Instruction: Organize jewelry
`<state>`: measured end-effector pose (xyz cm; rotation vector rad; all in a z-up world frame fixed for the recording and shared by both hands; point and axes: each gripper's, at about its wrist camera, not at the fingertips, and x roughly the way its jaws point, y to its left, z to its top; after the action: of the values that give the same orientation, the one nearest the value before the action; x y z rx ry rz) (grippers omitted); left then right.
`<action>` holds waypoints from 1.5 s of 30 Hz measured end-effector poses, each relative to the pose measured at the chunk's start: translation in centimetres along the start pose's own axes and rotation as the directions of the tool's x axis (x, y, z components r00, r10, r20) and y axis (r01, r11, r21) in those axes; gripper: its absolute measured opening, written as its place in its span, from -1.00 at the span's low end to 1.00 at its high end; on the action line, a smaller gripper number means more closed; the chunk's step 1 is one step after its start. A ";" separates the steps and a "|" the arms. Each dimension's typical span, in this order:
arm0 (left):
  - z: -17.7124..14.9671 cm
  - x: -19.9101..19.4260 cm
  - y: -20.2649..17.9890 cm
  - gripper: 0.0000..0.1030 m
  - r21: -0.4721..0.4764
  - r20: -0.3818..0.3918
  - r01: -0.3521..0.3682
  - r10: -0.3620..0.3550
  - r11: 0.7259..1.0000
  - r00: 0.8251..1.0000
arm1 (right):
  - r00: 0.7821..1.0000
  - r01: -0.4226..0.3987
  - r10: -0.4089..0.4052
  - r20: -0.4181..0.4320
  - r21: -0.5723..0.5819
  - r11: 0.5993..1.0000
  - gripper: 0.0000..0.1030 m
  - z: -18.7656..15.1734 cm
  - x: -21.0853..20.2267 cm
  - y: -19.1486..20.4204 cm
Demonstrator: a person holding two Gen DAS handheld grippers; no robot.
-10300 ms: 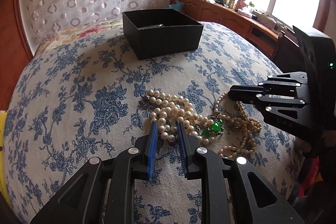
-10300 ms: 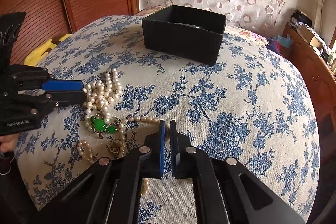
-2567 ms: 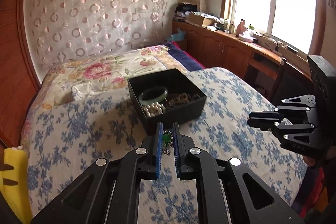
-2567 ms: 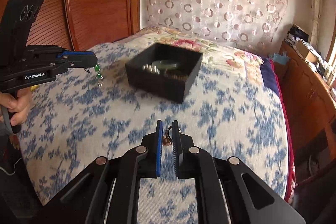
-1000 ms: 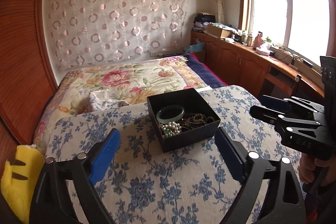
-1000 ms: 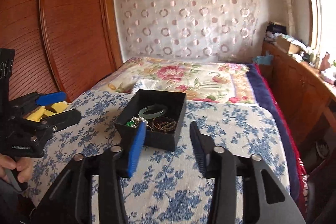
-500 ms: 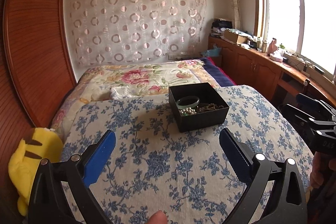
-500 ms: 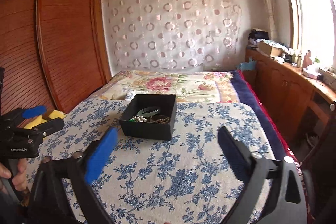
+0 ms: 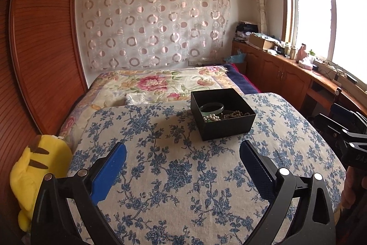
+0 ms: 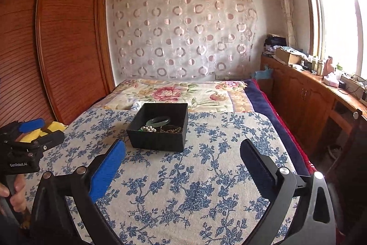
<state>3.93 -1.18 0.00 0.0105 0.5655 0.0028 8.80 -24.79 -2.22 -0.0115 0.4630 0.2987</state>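
A black open box (image 9: pixel 226 124) (image 10: pixel 158 139) stands on the blue-flowered cloth of the table (image 9: pixel 172 176) (image 10: pixel 195 176). Inside lie a pale green bangle (image 9: pixel 211 108) (image 10: pixel 158 121), white pearls (image 9: pixel 211 117) (image 10: pixel 149 129), a dark bead string (image 9: pixel 238 114) (image 10: pixel 172 129) and a bit of green. My left gripper (image 9: pixel 182 163) is wide open and empty, held back from the box; it also shows at the left of the right wrist view (image 10: pixel 41 130). My right gripper (image 10: pixel 182 161) is wide open and empty; it also shows at the right edge of the left wrist view (image 9: pixel 330 116).
A bed with a floral quilt (image 9: pixel 160 82) lies behind the table. A wooden wardrobe (image 10: pixel 57 38) stands on the left. A yellow plush toy (image 9: pixel 36 171) sits at the table's left edge. A wooden counter with clutter (image 9: pixel 286 61) runs under the window on the right.
Both grippers have pulled back and up from the box, which now looks smaller and farther. Both have stayed wide open and empty over the last half second.
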 end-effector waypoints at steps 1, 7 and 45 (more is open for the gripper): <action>-0.1 0.0 0.1 0.85 -0.002 -0.001 0.001 -0.001 1.000 1.000 | 1.000 0.000 0.000 -0.001 0.000 1.000 0.95 0.0 0.0 0.1; 0.0 0.0 0.1 0.85 -0.002 0.000 0.001 -0.001 1.000 1.000 | 1.000 0.008 -0.008 -0.001 0.005 1.000 0.95 -0.1 0.2 -0.1; 0.1 -0.7 0.2 0.85 -0.013 0.025 0.010 -0.010 1.000 1.000 | 1.000 0.018 -0.018 0.010 0.016 1.000 0.95 0.1 -0.2 -0.5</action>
<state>3.37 -0.94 0.45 -0.0052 0.5403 -0.0037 8.80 -25.33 -2.09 0.0013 0.4552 0.2770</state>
